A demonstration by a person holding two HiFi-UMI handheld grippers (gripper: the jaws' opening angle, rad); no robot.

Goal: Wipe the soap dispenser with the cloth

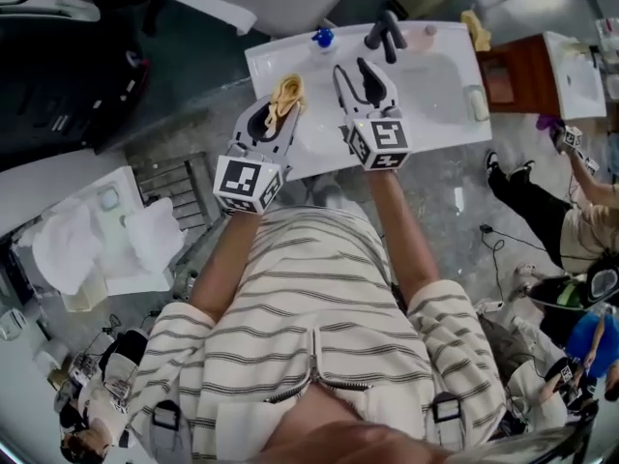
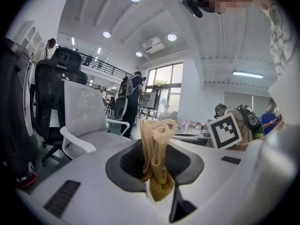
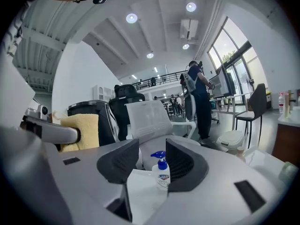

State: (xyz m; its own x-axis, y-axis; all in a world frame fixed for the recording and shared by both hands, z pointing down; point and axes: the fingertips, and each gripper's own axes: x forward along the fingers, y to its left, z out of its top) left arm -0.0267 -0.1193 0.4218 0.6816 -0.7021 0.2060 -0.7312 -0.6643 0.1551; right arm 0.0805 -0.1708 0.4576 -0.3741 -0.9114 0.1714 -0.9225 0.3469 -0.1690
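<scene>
Left gripper view: left gripper [image 2: 155, 165] clamped on cloth [image 2: 157, 135] | right gripper [image 3: 153, 156]: jaws apart, soap dispenser [image 3: 162, 173] beyond at 12 o'clock, untouched

Bare counter [image 1: 269, 66] before soap dispenser [image 1: 322, 38], black faucet [image 1: 385, 33] near its right

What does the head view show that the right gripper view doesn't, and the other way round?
Only the head view shows the black faucet and the person's striped shirt. Only the right gripper view shows the round ceiling lights and the tall windows. Both show the white soap dispenser with a blue pump, standing untouched beyond the right gripper, whose fingers are apart. Both also show the yellow terry cloth clamped in the left gripper.
</scene>
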